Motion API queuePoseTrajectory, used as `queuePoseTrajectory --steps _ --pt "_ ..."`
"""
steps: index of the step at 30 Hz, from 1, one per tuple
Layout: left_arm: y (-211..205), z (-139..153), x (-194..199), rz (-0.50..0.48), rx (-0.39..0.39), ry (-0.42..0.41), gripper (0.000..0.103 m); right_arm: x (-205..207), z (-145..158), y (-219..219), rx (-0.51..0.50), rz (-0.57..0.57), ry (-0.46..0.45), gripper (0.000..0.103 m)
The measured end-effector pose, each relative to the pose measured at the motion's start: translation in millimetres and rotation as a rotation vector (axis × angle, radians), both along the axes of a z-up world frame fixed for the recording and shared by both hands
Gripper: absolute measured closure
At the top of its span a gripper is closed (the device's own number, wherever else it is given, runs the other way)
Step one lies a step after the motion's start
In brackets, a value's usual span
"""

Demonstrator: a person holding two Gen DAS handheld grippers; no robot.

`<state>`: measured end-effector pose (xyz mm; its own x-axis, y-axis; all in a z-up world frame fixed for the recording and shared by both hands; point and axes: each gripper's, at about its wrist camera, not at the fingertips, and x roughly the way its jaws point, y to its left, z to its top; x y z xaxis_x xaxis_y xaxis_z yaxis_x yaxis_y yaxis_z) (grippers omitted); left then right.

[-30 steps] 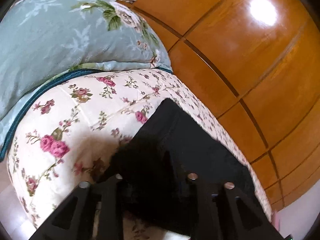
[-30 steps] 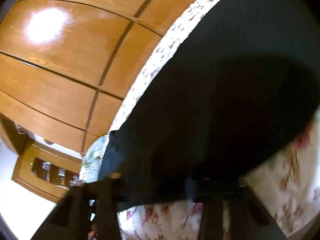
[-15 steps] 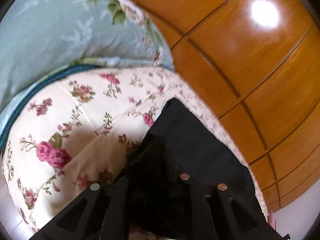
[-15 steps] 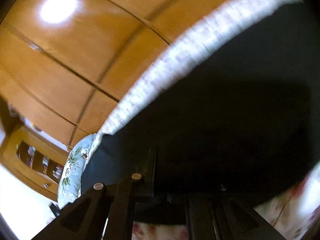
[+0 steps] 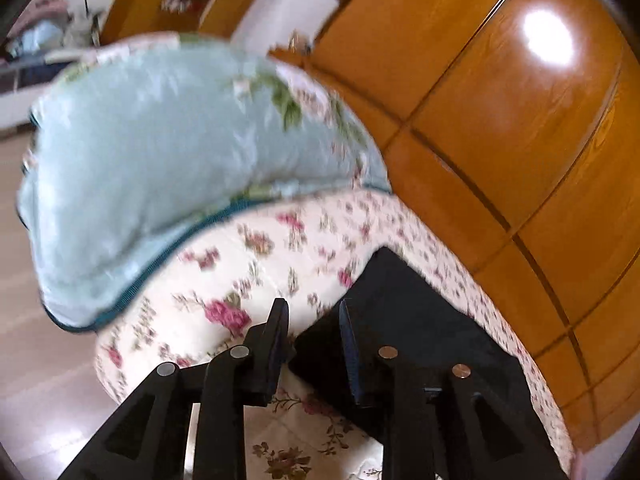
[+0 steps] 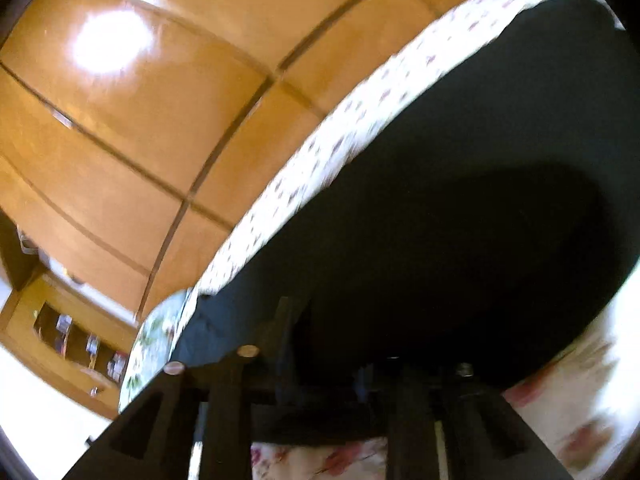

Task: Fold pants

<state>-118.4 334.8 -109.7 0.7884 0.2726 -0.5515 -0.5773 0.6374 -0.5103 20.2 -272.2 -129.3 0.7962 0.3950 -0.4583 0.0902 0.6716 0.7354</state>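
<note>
Left wrist view. Left gripper (image 5: 313, 308) enters from the bottom centre, jaws parted and opening; nothing clamped between them. Through the gap: flowered sheet and the near corner of the black pants (image 5: 404, 320). Whether the right-hand finger touches the cloth cannot be told. Pants lie flat, lower centre to lower right of the frame, on the floral bedspread (image 5: 248, 272), which runs from lower left to the right edge. One pants corner points toward mid-frame. Pale blue quilt (image 5: 152, 168) with teal piping fills the upper left and rests on the bedspread, well apart from the pants. Wooden wardrobe panels (image 5: 520, 128) fill the upper right, with a bright lamp glare on them. Frame is blurred, mostly in the upper half.

Right wrist view. Right gripper (image 6: 320, 320) at the bottom centre, dark against dark cloth; fingers hard to separate from the pants (image 6: 440, 200). Jaws are opening; the frame does not settle whether cloth is still between the pads. Pants fill the centre and right of the frame, with a heavy shadow across the lower middle. Bedspread (image 6: 312, 168) shows as a blurred strip along the pants' upper-left edge and again at lower right. Wardrobe panels (image 6: 160, 112) take the upper left. A sliver of the blue quilt (image 6: 156, 332) sits at lower left, just beside the pants' end.
</note>
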Motion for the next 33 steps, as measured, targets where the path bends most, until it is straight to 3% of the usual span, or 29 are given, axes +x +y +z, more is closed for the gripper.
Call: queuePoseTrajectory --steps 3,7,11,14,18,24,26,28,29,31,33 --pt "-17.1 15.4 6.8 -0.037 0.056 -0.026 0.078 -4.0 -2.2 -36.5 0.038 -0.110 -0.002 0.073" --pt "-56.3 28.7 36.9 -0.206 0.139 -0.025 0.078 -9.8 -6.2 -92.5 0.141 -0.268 -0.041 0.073" --pt "-94.1 25.2 69.7 -0.400 0.079 -0.030 0.077 -13.5 -14.1 -143.4 0.252 -0.388 -0.098 0.074" --pt "-127.8 18.3 99.4 -0.558 0.088 -0.007 0.076 -18.9 -20.3 -168.9 0.361 -0.458 -0.148 0.083" --pt "-176.4 7.6 129.1 -0.738 0.128 0.052 0.076 -20.5 -11.6 -178.9 0.324 -0.476 -0.141 0.092" --pt "-204.6 -8.8 149.5 -0.828 0.114 0.117 0.076 -48.6 20.9 -168.1 0.186 -0.480 -0.117 0.096" --pt "-210.1 -17.5 149.7 -0.864 0.091 0.145 0.076 -51.5 19.2 -164.4 0.119 -0.498 -0.031 0.096" --pt "-212.7 -21.7 150.0 -0.874 0.110 0.152 0.076 -48.5 6.0 -168.6 0.101 -0.521 0.091 0.091" --pt "-213.2 -21.6 148.2 -0.879 0.125 0.148 0.076 -50.6 -4.2 -173.7 0.145 -0.528 0.114 0.090" --pt "-212.9 -20.6 145.4 -0.892 0.142 0.151 0.076 -63.1 -20.1 -183.1 0.293 -0.550 0.044 0.085" --pt "-210.9 -21.3 145.5 -0.895 0.148 0.153 0.076 -71.0 -29.9 -190.2 0.408 -0.564 -0.043 0.062"
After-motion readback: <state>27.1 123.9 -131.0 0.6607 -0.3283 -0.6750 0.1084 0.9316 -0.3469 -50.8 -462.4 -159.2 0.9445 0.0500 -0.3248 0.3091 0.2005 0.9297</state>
